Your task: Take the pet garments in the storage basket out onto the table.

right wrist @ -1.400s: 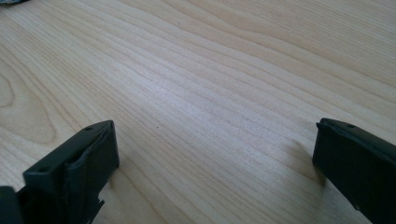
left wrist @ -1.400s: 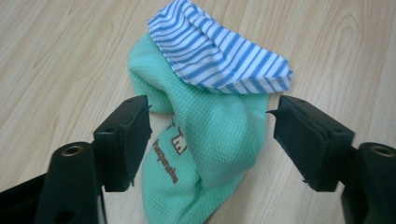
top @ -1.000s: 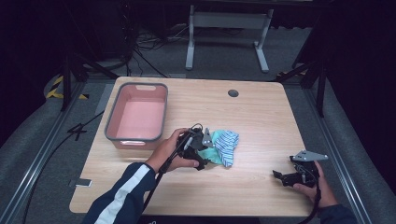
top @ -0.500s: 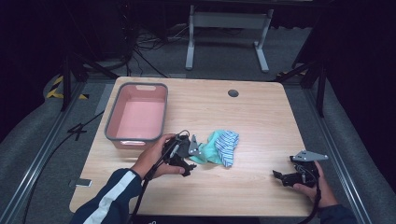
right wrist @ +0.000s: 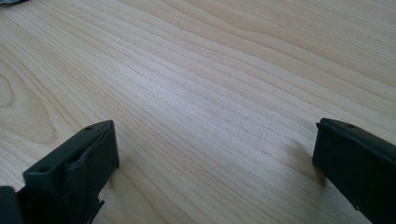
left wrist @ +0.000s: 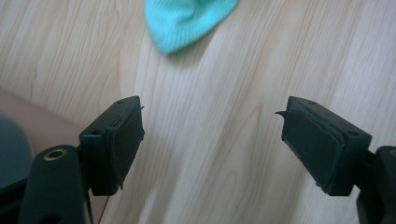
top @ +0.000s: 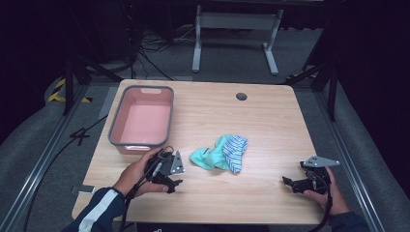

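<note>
Nearest us, both forearms come in low over the front edge of the wooden surface [top: 270, 121], a tool in each hand. The left tool [top: 169, 180] sits at the front left, angled toward the middle, and its jaws stand well apart with nothing between them. In the left gripper view, bare wood shows in the gap, and the mint edge of the cloth bundle [left wrist: 187, 18] lies just ahead of the tips, not touching them. That looks like a tool lined up on the fabric with room to spare.

Over at the front right, the right tool [top: 292, 182] rests low by the edge, jaws also spread wide and empty; the right gripper view has plain wood grain between its two black pads. It sits well apart from the cloth, parked rather than reaching, I'd say.

A little further in, near the centre, lies the bundle itself [top: 221, 153]: mint-green fabric crumpled together with a blue-and-white striped piece on its right side, loose on the surface and held by nobody.

Beyond that, toward the far left, the pink bin [top: 116, 129] with the grey rim stands empty, close enough to the left hand to be a likely drop spot. At the far edge there's a small dark hole [top: 241, 96] in the surface.
</note>
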`<state>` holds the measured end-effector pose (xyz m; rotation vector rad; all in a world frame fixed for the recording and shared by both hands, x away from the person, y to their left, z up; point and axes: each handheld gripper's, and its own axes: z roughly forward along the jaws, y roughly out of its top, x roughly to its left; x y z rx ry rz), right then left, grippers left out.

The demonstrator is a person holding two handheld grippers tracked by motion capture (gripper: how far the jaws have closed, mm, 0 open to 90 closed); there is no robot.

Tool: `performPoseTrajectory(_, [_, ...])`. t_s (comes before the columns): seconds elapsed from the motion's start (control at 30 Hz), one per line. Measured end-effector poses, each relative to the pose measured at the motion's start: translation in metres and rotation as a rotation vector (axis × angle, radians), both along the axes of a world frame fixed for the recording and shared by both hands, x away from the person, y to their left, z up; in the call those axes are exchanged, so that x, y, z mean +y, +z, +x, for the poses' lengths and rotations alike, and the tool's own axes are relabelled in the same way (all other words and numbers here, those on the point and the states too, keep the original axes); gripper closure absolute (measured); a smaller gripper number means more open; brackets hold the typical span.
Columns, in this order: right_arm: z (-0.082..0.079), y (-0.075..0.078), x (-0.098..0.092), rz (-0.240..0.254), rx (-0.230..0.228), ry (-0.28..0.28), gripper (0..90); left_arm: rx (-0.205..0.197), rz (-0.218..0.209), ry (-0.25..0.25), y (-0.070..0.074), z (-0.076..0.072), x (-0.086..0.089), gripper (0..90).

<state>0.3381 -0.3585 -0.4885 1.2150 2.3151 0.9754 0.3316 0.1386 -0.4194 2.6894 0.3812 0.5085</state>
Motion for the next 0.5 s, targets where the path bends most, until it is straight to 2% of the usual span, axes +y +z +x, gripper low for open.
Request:
performPoseTrajectory(0.13, [0.0,0.0,0.0,0.0,0.0,-0.001,0.7,-0.004,0.018,0.017,-0.004,-0.004,0.018,20.5])
performPoseTrajectory(0.2, [0.0,0.0,0.0,-0.002,-0.001,0.0,0.7,0.005,0.026,0.033,-0.006,-0.005,0.028,20.4])
performPoseTrajectory(0.27, [0.0,0.0,0.0,-0.001,0.0,-0.001,0.7,-0.002,0.028,0.058,-0.008,-0.007,0.037,20.1])
performPoseTrajectory(0.4, [0.0,0.0,0.0,0.0,0.0,-0.002,0.7,0.001,0.0,0.082,-0.013,-0.008,0.055,20.3])
performPoseTrajectory(0.5, [0.0,0.0,0.0,-0.001,0.0,-0.001,0.7,0.008,-0.001,0.094,-0.016,-0.01,0.065,20.2])
